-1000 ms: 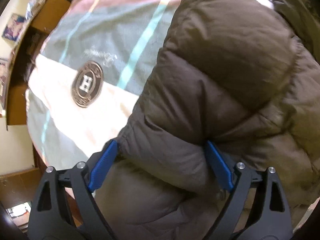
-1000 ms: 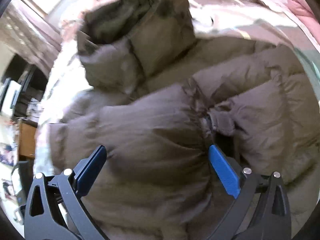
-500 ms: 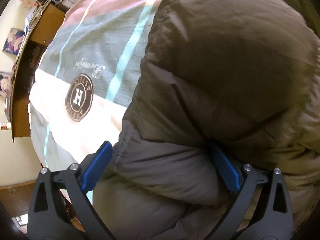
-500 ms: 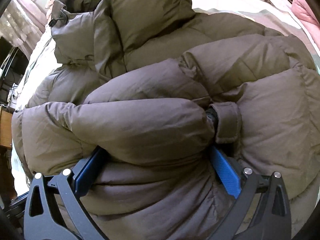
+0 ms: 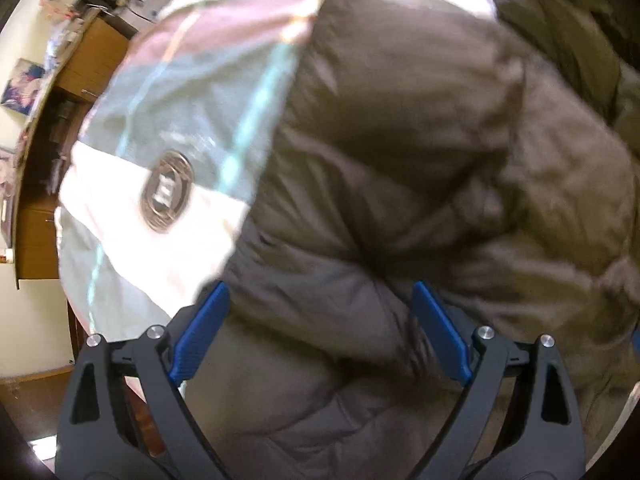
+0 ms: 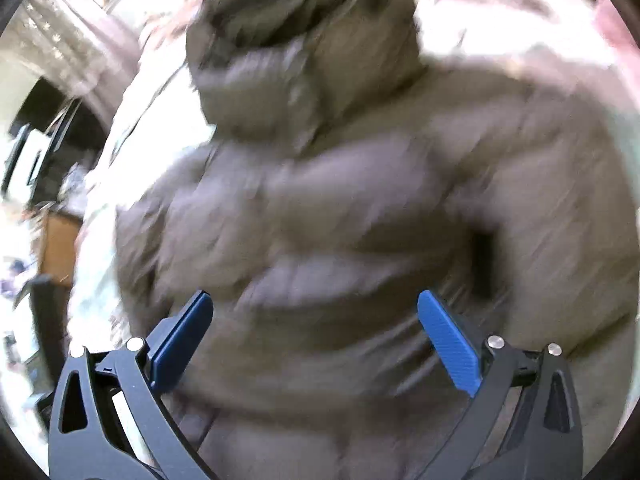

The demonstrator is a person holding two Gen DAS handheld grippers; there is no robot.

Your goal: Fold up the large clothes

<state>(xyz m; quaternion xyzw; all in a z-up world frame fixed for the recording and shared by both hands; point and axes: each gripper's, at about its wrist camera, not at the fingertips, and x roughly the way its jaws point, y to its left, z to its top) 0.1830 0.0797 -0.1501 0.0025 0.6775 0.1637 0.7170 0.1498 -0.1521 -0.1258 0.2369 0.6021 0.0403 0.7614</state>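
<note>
The brown puffer jacket (image 6: 360, 220) lies on the striped bedspread (image 5: 168, 120), hood (image 6: 296, 40) pointing away from the right tongs (image 6: 315, 300). Left tongs (image 5: 318, 292) and right tongs both stand spread, gripping nothing.

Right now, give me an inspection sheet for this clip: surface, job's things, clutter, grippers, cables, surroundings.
Surface: bed cover, striped, with a round badge.
Job's things: brown puffer jacket lying on the cover, hood at the far end; both views motion-blurred.
Clutter: nothing seen on the bed besides the jacket.
Grippers: left gripper open, fingers wide, jacket bulging between them; right gripper open over the jacket. Whether either touches the fabric cannot be told.
Cables: nothing seen clearly.
Surroundings: wooden furniture beside the bed, picture on the wall.
</note>
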